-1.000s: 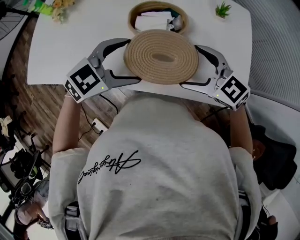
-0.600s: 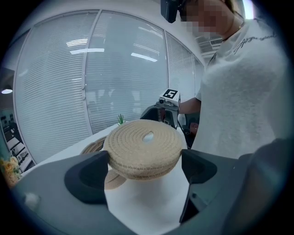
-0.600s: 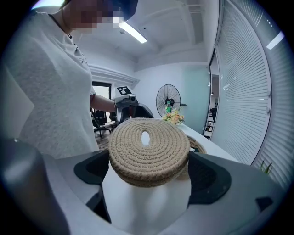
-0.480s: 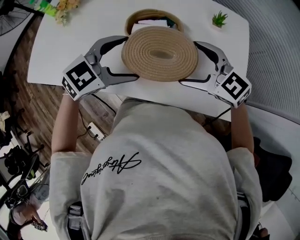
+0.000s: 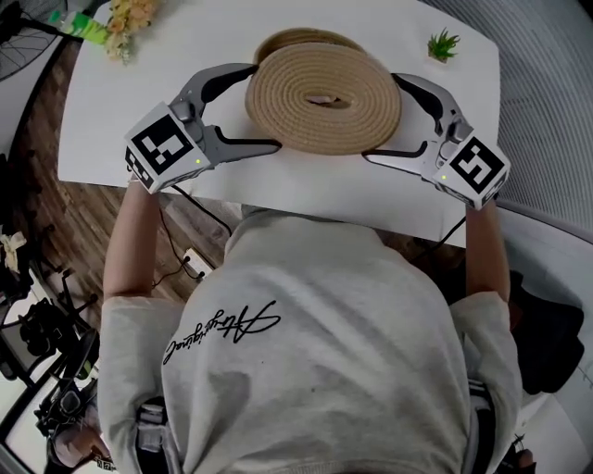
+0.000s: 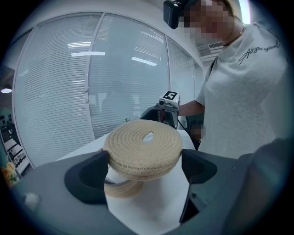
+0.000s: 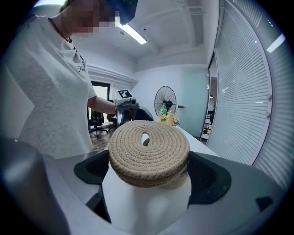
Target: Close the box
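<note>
The round woven lid (image 5: pixel 324 88) is held level between both claws over the white table (image 5: pixel 139 102); the left gripper (image 5: pixel 264 106) takes its left edge and the right gripper (image 5: pixel 383 117) its right edge, each with one finger on the far side of the rim and one on the near side; in the left gripper view the left gripper (image 6: pixel 146 160) has both dark pads pressed against the lid (image 6: pixel 143 149) – pinching it across its width; the right gripper view shows the same for the right gripper (image 7: pixel 149 170), its pads tight on either side of the lid (image 7: pixel 148 151); the box (image 5: pixel 296 37), a woven basket of the same rope, sits on the table beneath, and from the head view only an arc of its far rim shows past the lid; in the left gripper view the box (image 6: pixel 120 189) lies lower and off to the left, with a dark gap under the lid – not seated on it; a small green plant (image 5: pixel 443 43) stands at the table's far right corner and flowers (image 5: pixel 130 14) at its far left, both well apart from the lid.
</note>
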{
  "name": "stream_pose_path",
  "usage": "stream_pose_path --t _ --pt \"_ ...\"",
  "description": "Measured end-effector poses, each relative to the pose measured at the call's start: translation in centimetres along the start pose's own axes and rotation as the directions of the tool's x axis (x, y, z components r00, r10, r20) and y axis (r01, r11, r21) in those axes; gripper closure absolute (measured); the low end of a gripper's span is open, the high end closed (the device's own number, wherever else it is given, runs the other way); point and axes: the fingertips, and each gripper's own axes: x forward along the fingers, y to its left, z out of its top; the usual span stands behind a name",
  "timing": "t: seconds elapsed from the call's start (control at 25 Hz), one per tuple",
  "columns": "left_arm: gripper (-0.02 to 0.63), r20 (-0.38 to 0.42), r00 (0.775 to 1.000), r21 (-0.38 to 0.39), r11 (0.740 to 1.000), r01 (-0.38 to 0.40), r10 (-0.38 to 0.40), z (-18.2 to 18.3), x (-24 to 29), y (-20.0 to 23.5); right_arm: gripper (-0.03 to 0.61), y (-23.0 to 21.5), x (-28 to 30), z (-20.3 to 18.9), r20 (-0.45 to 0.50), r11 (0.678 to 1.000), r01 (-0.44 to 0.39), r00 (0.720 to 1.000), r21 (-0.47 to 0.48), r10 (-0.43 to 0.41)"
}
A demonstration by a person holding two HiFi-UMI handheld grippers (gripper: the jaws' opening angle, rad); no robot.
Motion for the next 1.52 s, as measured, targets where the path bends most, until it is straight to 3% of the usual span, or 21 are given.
stream_pose_path --t 0.36,0.72,1.52 --pt "0.12 0.01 0.997 0.024 0.997 0.074 -0.074 -1.0 -0.2 3.8 0.035 -2.3 2.1 0.5 -0.026 0.997 0.068 0.997 0.039 -0.067" --pt "0.118 0.008 0.995 0.04 0.995 0.096 -0.097 -1.1 1.0 5.8 0.034 -4.3 2.2 -0.1 -0.056 0.994 0.098 0.994 0.046 -0.096" --pt "0.118 -0.044 0.994 0.006 0.995 0.096 -0.096 -3.4 3.1 7.8 0.031 -6.6 3.9 -2.9 -0.096 0.994 0.08 0.993 0.072 -0.073"
